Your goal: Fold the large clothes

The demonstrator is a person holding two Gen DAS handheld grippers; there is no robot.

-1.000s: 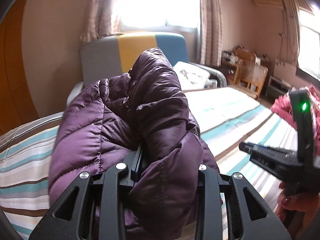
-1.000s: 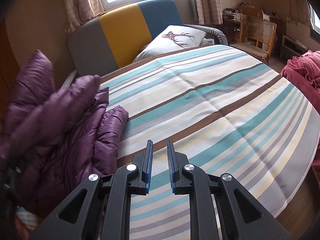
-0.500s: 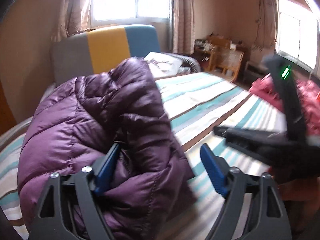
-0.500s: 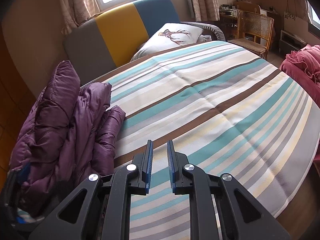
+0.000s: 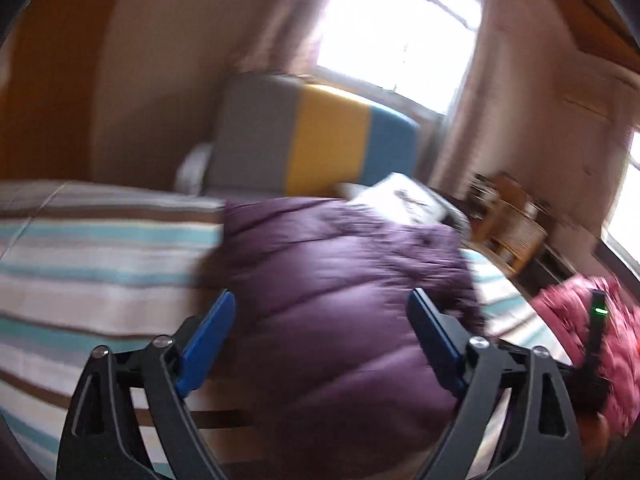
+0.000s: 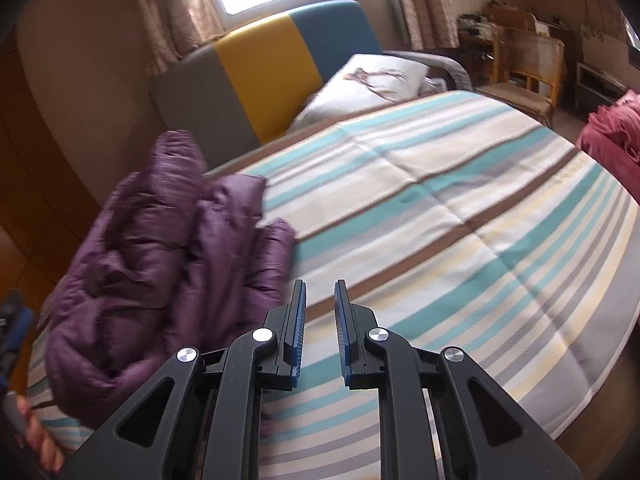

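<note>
Left gripper (image 5: pixel 320 344) is spread wide, blue pads far apart, nothing pinched between them. Straight ahead of it, filling the gap between the two fingers, lies the bunched purple quilted puffer jacket (image 5: pixel 344 292), heaped on the bedspread with teal, brown, cream and grey stripes (image 5: pixel 96 256). The left wrist view is smeared with blur, so whether either pad touches the fabric is impossible to say. Off to that gripper's right, low at the edge, there's a rumpled crimson-pink garment (image 5: pixel 580 312), with the right tool's dark body and green light in front of it.

Over to the right gripper (image 6: pixel 320 312): fingers close together but not touching, a narrow slot between the blue pads, holding nothing, hanging over the striped bedspread (image 6: pixel 460 216). The purple jacket (image 6: pixel 160 264) sits to its left and slightly ahead, a crumpled mound near the bed's edge, just beside the left finger. Beyond the fingertips, a grey, yellow and blue panelled headboard (image 6: pixel 264 80), and a white pillow with a deer print (image 6: pixel 372 84) leaning at its foot. Far right, the crimson garment (image 6: pixel 616 132).
</note>
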